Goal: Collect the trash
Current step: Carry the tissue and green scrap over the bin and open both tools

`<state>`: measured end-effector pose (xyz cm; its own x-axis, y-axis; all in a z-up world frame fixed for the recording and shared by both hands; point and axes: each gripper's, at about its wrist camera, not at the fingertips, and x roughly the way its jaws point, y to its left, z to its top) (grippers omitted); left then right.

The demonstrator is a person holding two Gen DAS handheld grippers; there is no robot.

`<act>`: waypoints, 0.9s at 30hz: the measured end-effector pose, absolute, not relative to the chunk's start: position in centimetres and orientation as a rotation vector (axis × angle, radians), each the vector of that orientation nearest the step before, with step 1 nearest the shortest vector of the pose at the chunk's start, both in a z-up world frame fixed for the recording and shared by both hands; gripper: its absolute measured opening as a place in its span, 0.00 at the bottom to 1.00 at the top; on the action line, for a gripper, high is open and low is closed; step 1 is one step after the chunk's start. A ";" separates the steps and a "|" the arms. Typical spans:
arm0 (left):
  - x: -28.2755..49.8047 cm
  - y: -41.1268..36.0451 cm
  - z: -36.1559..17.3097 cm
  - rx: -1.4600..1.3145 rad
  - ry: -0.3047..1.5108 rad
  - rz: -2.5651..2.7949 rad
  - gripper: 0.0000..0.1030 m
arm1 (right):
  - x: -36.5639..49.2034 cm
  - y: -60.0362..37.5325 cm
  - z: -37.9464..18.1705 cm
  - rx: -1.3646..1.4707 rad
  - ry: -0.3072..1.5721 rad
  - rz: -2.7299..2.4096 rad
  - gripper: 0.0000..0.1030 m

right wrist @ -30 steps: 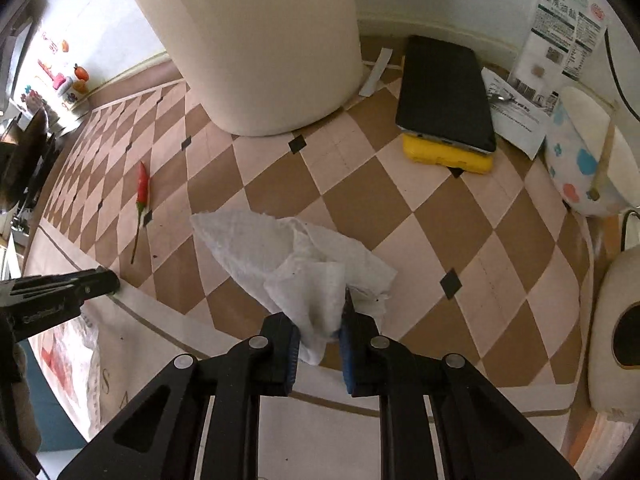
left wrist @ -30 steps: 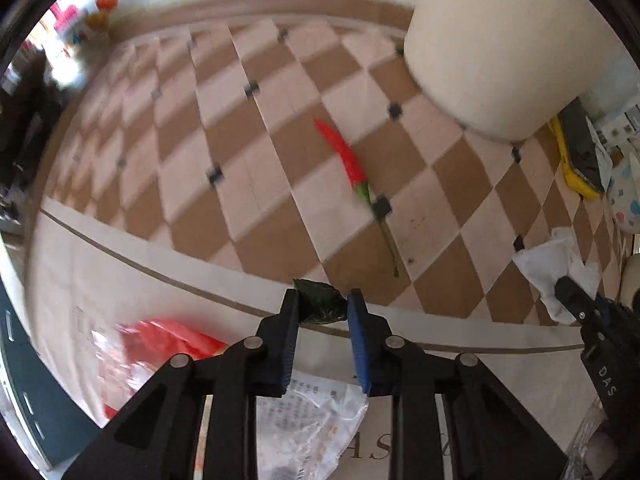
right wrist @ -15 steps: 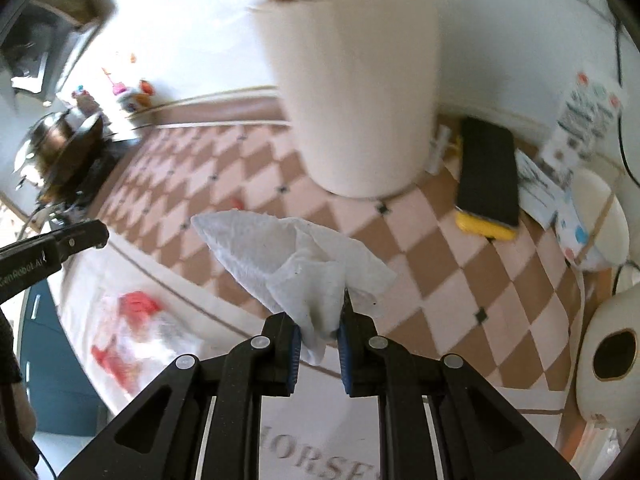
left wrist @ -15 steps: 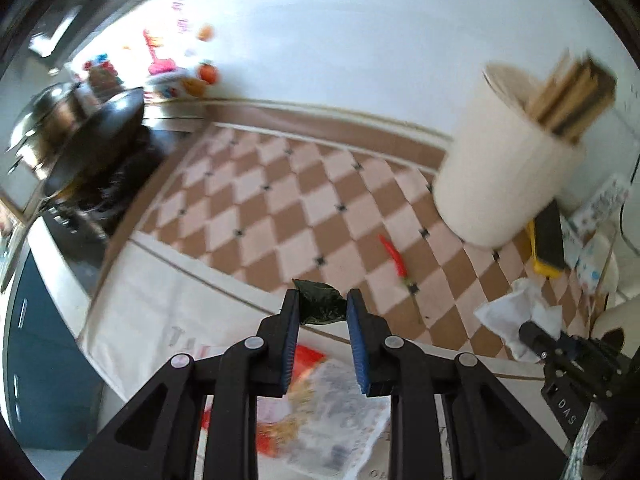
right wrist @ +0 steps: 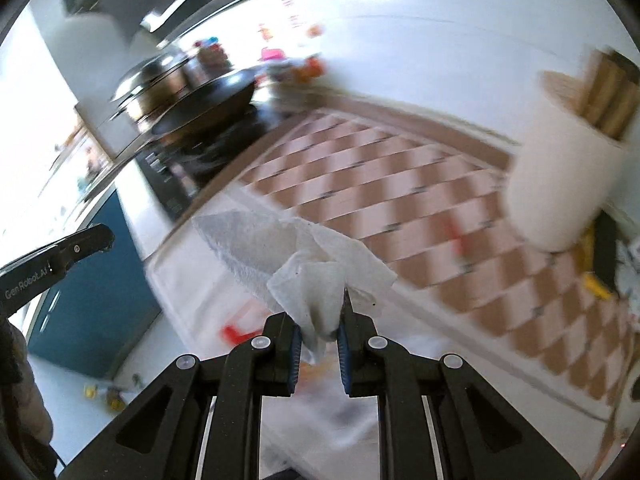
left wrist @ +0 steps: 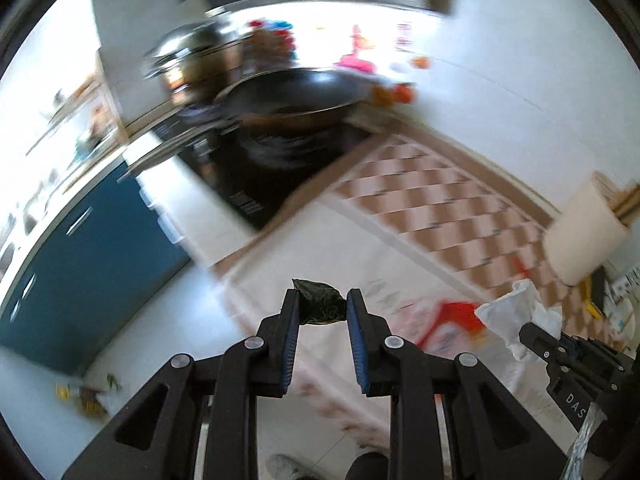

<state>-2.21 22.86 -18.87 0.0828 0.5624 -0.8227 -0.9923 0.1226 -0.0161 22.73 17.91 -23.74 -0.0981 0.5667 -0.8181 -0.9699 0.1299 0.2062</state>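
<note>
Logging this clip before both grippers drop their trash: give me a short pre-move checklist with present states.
1. Left gripper clamped on dark scrap: ok.
2. Right gripper clamped on tissue: ok.
3. Grippers apart from each other: ok.
4. Trash bin in view: not ok, none shows.
5. Chili picked off the counter: not ok, though blurred.
6. Wrapper collected: not ok, lies on the counter.
</note>
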 end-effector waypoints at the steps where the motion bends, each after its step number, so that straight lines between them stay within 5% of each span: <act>1: -4.5 22.4 -19.4 -0.728 0.769 1.340 0.20 | 20.8 18.0 -23.9 -0.572 0.953 1.425 0.15; 15: -32.3 17.7 -33.3 -1.166 0.752 1.636 0.19 | -9.8 22.0 -35.6 -0.916 1.104 1.677 0.15; 27: -47.4 17.5 -61.1 -1.761 0.518 1.567 0.20 | -27.1 25.5 -61.4 -1.270 1.232 1.784 0.14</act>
